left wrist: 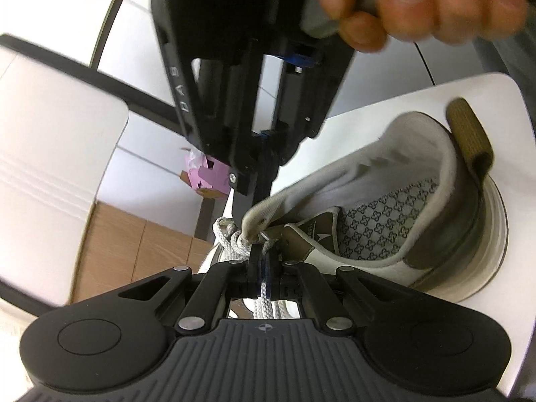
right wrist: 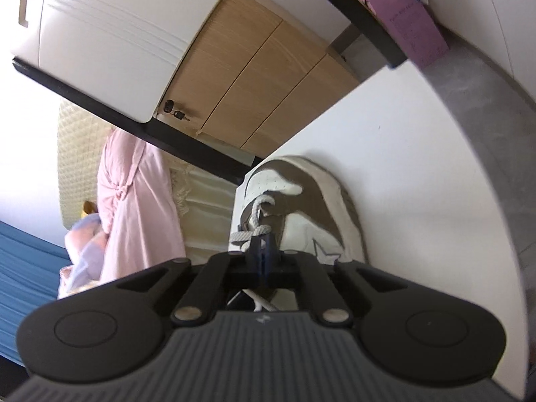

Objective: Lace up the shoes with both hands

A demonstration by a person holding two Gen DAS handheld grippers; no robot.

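**Both tools pinched on the lace at the top eyelets**

We have the shoe (left wrist: 385, 207) lying on its side on the white tabletop (left wrist: 385, 100), heel away from the left tool (left wrist: 259, 258) and toe ahead of the right tool (right wrist: 263, 251). The left tool is clamped shut on the grey lace (left wrist: 234, 238), with the cord running back between its jaws and a knot-like twist just in front of its tips, beside the tongue (left wrist: 268, 211). The right tool, seen from the left wrist view coming down from above with a hand (left wrist: 402, 3) on its grip, has its jaws together too; from its own camera the lace sits right at its tips, but we cannot tell for sure that the cord is pinched.

We judge the step to be drawing the 2 lace ends tight. To do it well, we keep the left grip firm as the anchor and pull the right tool away from it, along the lace's own line, not upward, so the shoe does not lift or roll. We pull slowly, since the cord could slip out of the narrow tips.
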